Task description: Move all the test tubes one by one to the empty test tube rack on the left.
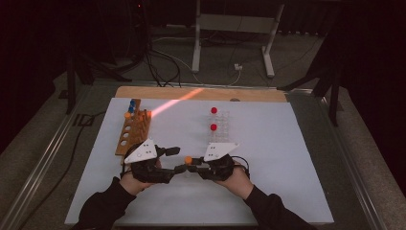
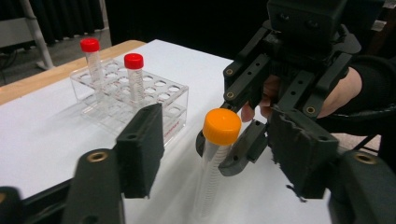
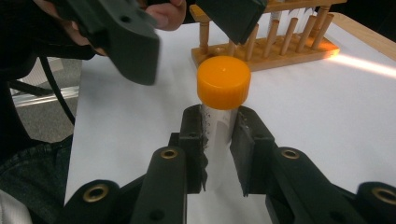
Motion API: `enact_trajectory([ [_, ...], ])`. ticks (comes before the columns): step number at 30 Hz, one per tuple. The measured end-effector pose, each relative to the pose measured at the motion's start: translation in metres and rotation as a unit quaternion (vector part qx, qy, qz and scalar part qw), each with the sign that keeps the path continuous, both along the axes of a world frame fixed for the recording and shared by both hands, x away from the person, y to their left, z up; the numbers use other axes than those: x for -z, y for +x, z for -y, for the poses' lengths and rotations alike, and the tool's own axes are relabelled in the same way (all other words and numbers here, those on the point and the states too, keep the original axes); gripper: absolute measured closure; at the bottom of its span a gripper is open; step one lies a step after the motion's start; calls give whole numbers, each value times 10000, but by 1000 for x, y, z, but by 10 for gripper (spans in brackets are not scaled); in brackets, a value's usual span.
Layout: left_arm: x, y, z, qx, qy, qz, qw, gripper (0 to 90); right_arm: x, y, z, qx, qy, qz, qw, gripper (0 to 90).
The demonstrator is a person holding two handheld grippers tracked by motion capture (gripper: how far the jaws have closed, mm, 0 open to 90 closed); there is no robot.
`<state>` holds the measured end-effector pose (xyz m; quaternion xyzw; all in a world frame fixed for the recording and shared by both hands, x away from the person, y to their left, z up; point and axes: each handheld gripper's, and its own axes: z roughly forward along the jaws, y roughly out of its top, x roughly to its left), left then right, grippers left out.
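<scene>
A white sheet covers the table (image 1: 287,191), with a bare wooden strip showing along its far edge; around it the room is dark, with grey carpet, loose cables and the metal legs of a stand (image 1: 232,28) beyond. A streak of orange light falls across the far left part of the sheet. A wooden rack (image 1: 134,132) with round holes and pegs stands at the left, with blue- and orange-capped tubes at its far end. A clear plastic rack (image 2: 154,100) sits near the middle, holding two red-capped tubes (image 2: 135,79); red lettering on its front wall is too small to read. The orange-capped tube (image 3: 222,100) is held just above the near middle of the table, between the two hands. It stands upright, long axis vertical, cap on top; faint graduation marks run down its clear body, and they can't be read. The right tongs (image 3: 219,149) are closed on the tube's body just under the cap, both pads pressing it. The left tongs (image 2: 212,149) are about half open, one pad on either side of the tube and cap with a gap to each, gripping nothing.
</scene>
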<state>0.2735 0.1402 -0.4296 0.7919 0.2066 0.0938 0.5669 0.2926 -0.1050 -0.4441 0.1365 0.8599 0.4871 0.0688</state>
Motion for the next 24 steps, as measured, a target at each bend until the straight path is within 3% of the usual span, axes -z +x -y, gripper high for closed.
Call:
enact_trajectory([
  [17, 1, 0, 10, 85, 25, 71, 9999, 569, 0, -1, -2, -45, -30, 14, 10000, 748],
  [24, 3, 1, 15, 66, 193, 79, 9998, 619, -1, -2, -1, -63, -16, 37, 10000, 748],
])
